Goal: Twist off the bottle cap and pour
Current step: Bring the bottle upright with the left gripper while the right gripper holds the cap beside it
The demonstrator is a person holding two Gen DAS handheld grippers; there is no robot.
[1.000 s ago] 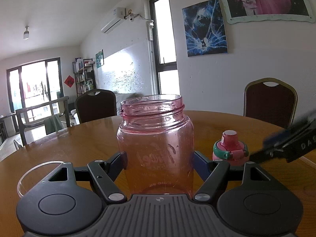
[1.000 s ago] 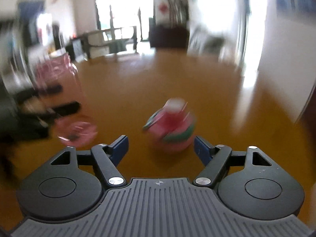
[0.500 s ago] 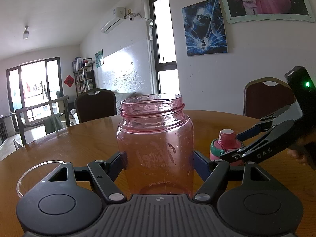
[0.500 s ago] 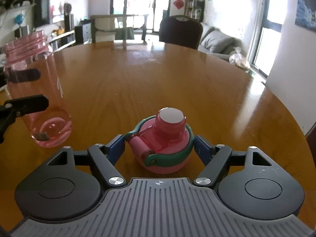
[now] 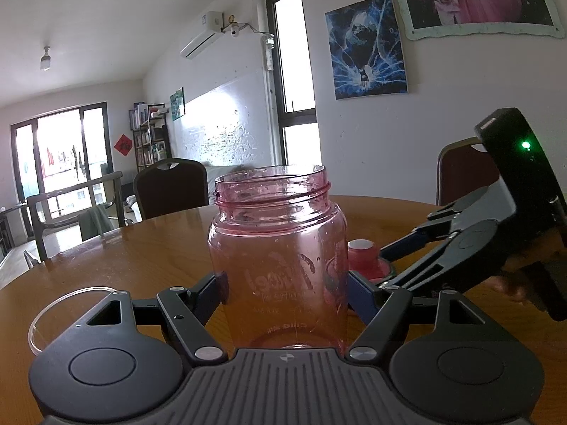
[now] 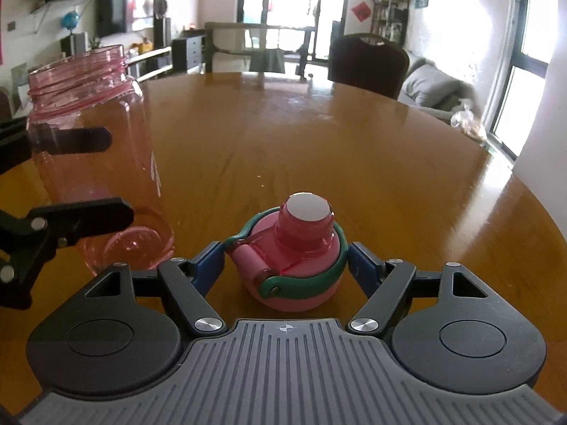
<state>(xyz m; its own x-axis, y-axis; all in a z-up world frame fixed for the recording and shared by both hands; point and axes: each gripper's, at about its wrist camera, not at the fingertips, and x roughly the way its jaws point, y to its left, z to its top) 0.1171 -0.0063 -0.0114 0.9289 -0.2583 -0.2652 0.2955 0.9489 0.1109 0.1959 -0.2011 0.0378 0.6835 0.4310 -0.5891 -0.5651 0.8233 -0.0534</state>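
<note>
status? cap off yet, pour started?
Cap is off, sitting on the table between the right tongs; contact unclear. Left tongs grip the open, upright pink bottle. Pour not begun; likely target is the clear dish.

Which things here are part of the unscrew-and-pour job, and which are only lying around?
Part of the job:
bottle, open, held by the left gripper
cap, on the table, between the right gripper fingers
clear ring, perhaps a glass rim to pour into

Only lying around:
chairs
posters
sofa
</note>
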